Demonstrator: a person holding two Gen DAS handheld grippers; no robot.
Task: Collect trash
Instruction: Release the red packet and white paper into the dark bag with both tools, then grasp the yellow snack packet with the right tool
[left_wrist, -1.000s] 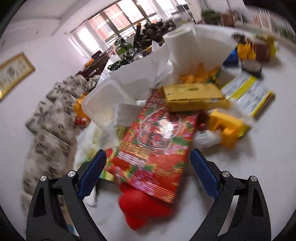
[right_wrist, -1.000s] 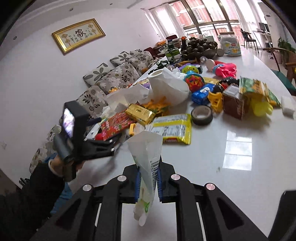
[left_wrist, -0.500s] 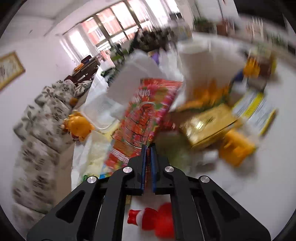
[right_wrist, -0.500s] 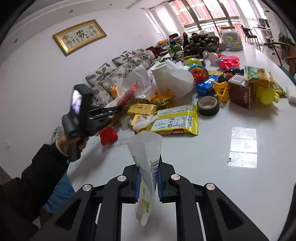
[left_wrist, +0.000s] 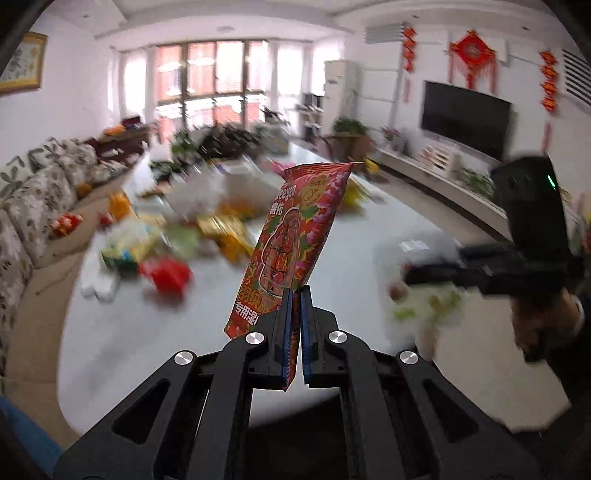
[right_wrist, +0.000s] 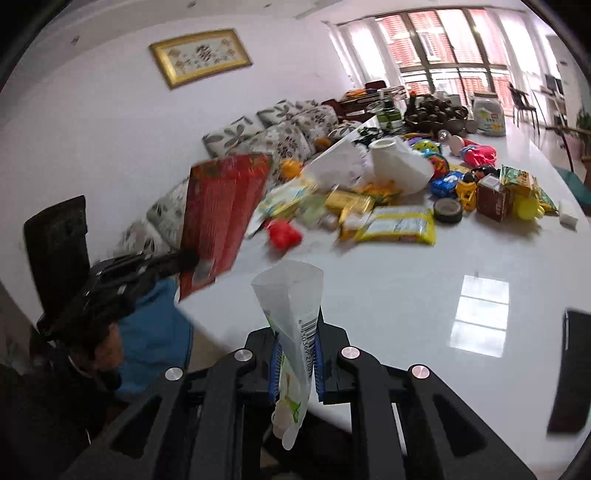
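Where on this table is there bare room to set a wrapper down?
Bare: the near white table in front of the yellow packet, around the window reflection. Crowded: the far half, from the red toy to the brown carton.

Left tool (left_wrist: 295, 306): jaws pinched tight on a red wrapper (left_wrist: 295, 236), which stands up from the pads; tool tilted downward, raised off the tabletop (left_wrist: 110, 332). Right tool (right_wrist: 295, 354): jaws clamped on a white wrapper (right_wrist: 291, 306), also tilted downward. A dark-sleeved hand (left_wrist: 543, 321) grips the right tool's handle.
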